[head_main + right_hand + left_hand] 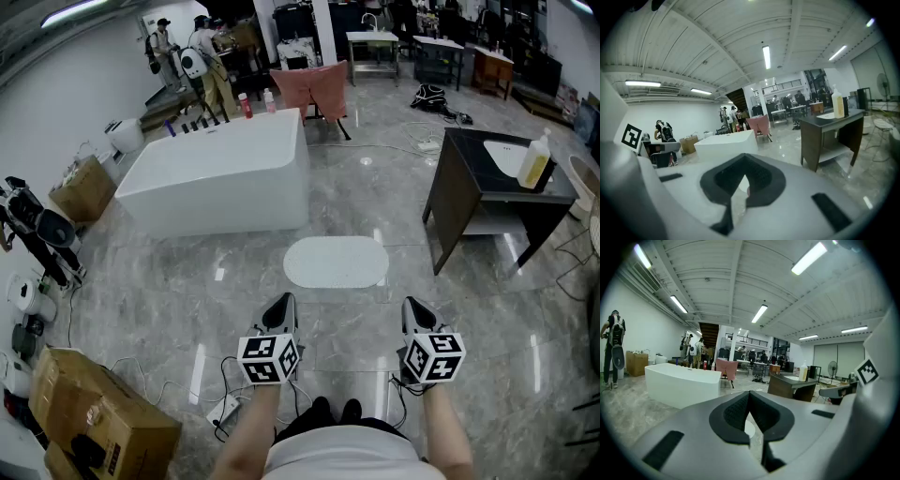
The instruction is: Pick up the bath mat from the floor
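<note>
So I've got both jaws pressed together with nothing in them, left gripper (281,302) and right gripper (415,305) held side by side above the floor. The white oval bath mat (336,262) lies flat just ahead of the two tips, roughly between them. The bathtub (220,173) is beyond the left one and the dark vanity (469,192) is beyond the right one. The pale sliver past the pads is probably the mat.
</note>
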Action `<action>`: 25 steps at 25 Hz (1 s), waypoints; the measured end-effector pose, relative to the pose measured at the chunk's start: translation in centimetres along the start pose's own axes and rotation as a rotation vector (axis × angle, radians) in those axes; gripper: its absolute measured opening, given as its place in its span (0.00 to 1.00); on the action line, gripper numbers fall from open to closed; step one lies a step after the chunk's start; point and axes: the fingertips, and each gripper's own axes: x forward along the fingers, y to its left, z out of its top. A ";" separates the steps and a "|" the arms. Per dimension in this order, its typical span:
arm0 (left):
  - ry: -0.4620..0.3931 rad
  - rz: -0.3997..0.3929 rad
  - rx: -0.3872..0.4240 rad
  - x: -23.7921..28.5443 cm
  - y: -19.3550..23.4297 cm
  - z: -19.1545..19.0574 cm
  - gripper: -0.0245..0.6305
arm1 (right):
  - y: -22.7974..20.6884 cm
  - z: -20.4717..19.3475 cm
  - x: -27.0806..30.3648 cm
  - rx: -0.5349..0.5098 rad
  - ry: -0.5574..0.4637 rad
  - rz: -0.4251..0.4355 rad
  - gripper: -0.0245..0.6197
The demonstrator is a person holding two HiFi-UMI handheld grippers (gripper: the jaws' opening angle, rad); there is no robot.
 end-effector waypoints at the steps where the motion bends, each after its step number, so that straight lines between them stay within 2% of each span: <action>1: -0.001 -0.004 -0.002 0.1 -0.1 0.0 0.04 | 0.0 -0.1 0.0 -0.002 -0.002 -0.001 0.04; 9: 0.006 -0.027 0.012 0.5 -2.0 -0.4 0.04 | -0.9 0.4 -0.2 0.004 -0.035 0.034 0.04; 10: 0.010 -0.028 0.001 0.6 -2.1 -0.6 0.08 | -1.1 0.4 -0.2 0.015 -0.032 0.037 0.04; 14: 0.028 -0.017 -0.026 1.2 -1.6 -1.0 0.12 | -2.7 0.1 0.3 0.018 -0.014 -0.019 0.04; 19: 0.045 0.000 -0.013 2.9 -0.6 -0.6 0.19 | -4.7 0.4 1.7 0.019 0.015 -0.064 0.14; 25: 0.058 0.030 -0.040 6.7 2.5 -0.8 0.27 | -5.1 0.4 5.6 0.013 0.046 -0.043 0.24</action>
